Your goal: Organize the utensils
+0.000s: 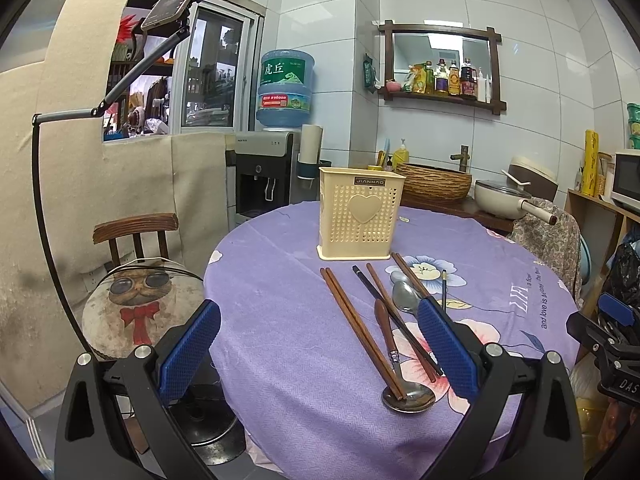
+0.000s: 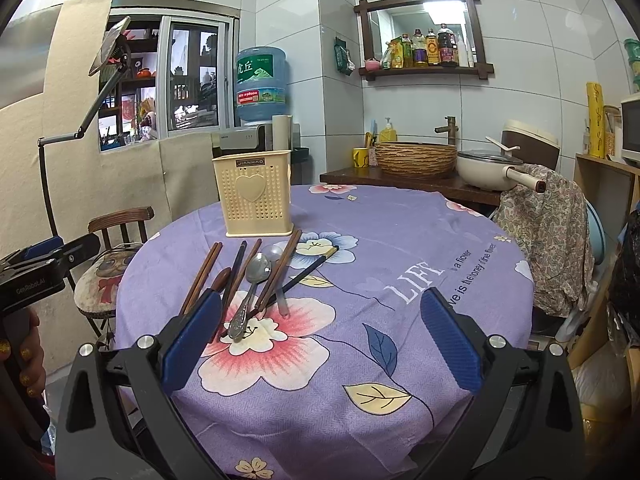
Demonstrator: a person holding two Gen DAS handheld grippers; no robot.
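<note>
Left wrist view: left gripper (image 1: 318, 350) wide open, holding nothing. Wooden chopsticks (image 1: 360, 330) and shiny metal spoon (image 1: 406, 296) lying loose on purple flowery tablecloth (image 1: 288, 360), near holey cream plastic holder (image 1: 360, 212).

Right wrist view: right gripper (image 2: 320, 338) wide open, empty, above round table. White tiled walls (image 2: 520, 60) behind.

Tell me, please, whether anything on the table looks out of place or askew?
Yes: the chopsticks and spoons lie loose and crisscrossed on the tablecloth, while the cream holder behind them stands upright.
</note>
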